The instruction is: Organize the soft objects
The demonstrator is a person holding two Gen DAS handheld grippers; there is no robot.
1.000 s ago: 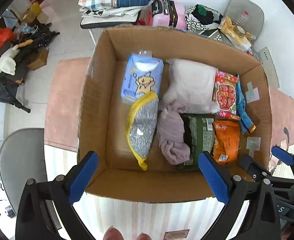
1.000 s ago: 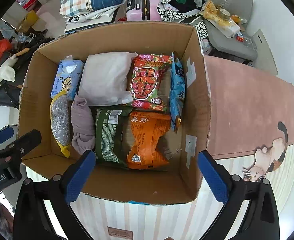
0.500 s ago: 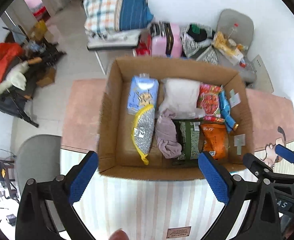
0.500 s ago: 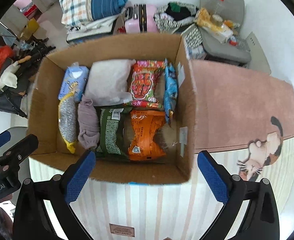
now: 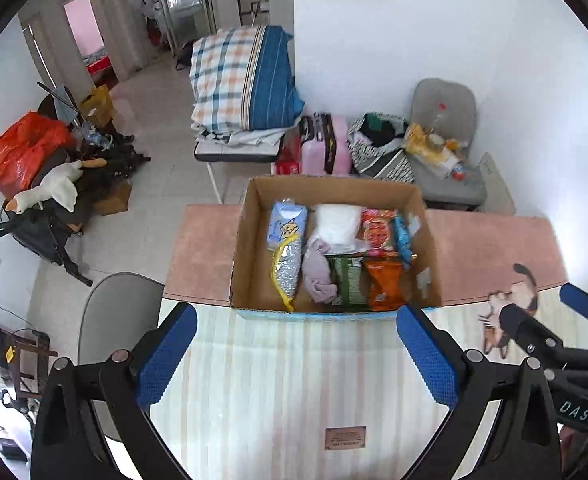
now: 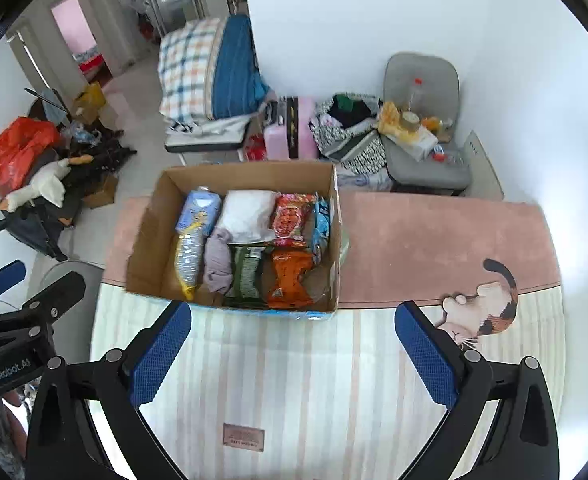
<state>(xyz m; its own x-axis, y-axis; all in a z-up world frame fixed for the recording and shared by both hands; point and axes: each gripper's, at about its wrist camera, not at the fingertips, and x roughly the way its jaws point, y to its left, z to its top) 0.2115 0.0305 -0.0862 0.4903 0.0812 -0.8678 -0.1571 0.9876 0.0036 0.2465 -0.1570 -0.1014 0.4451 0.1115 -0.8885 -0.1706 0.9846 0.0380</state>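
An open cardboard box [image 5: 249, 240] [image 6: 149, 240] stands on the table. It holds a blue tissue pack [image 5: 285, 224], a yellow-edged grey pad [image 5: 285, 272], a white soft bag [image 5: 338, 224], a mauve cloth [image 5: 318, 276], a green packet [image 5: 346, 284], an orange packet [image 5: 384, 288], a red packet [image 5: 376, 232] and a thin blue packet [image 5: 402, 236]. My left gripper [image 5: 298, 360] is open and empty, well back from the box. My right gripper [image 6: 294, 354] is open and empty, also back from the box. Each gripper shows at the edge of the other's view.
The table wears a striped cloth [image 5: 285, 380] in front and a pink cloth [image 6: 434, 240] with a cat picture [image 6: 482, 308]. Behind the table are a pink suitcase [image 5: 326, 144], a plaid pillow [image 5: 241, 80], a laden grey chair [image 5: 446, 136], and another grey chair [image 5: 113, 312] at the left.
Both grippers have pulled up and back from the box, which now looks much smaller and farther away. The box contents have not moved. Both grippers stayed open.
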